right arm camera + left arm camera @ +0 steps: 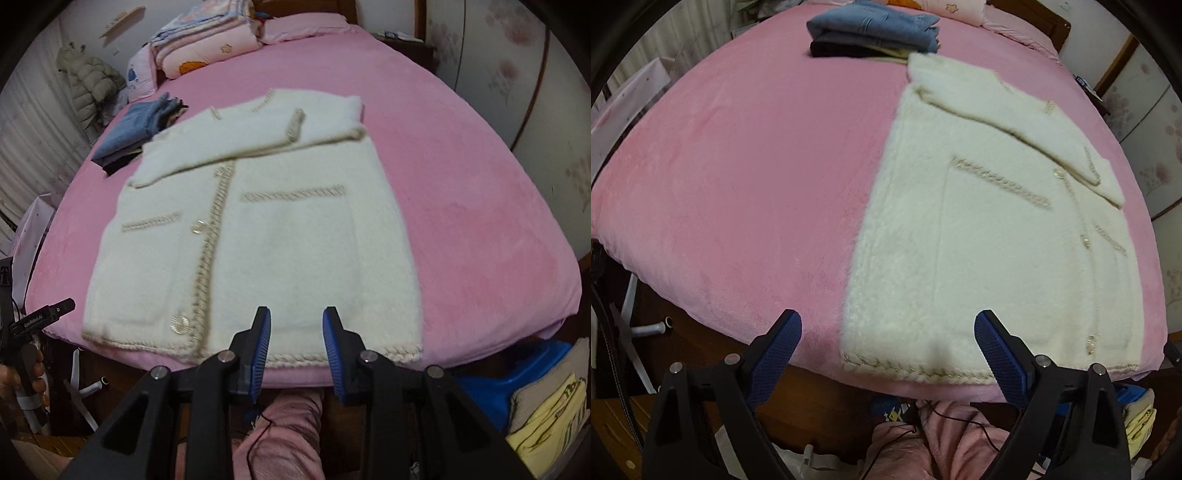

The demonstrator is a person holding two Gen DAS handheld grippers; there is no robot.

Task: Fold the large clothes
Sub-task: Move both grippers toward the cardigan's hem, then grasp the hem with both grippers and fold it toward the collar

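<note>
Across the pink bed [461, 192] I see the white cardigan [258, 236] lying lengthwise, hem toward me, collar toward the pillows [207, 51]; left gripper [888, 354] and right gripper [297, 347] both spread, holding nothing.

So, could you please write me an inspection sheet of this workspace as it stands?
Surface: pink bedspread, smooth.
Job's things: cream cardigan lies flat, front up, both sleeves folded across the chest, hem at the near edge.
Clutter: stack of folded jeans beyond the collar; pillows and quilts at the headboard.
Grippers: left gripper wide open, right gripper open, both off the hem, holding nothing.
Cables: thin black wire below the bed edge.
Surroundings: puffer jacket, blue bin.
</note>
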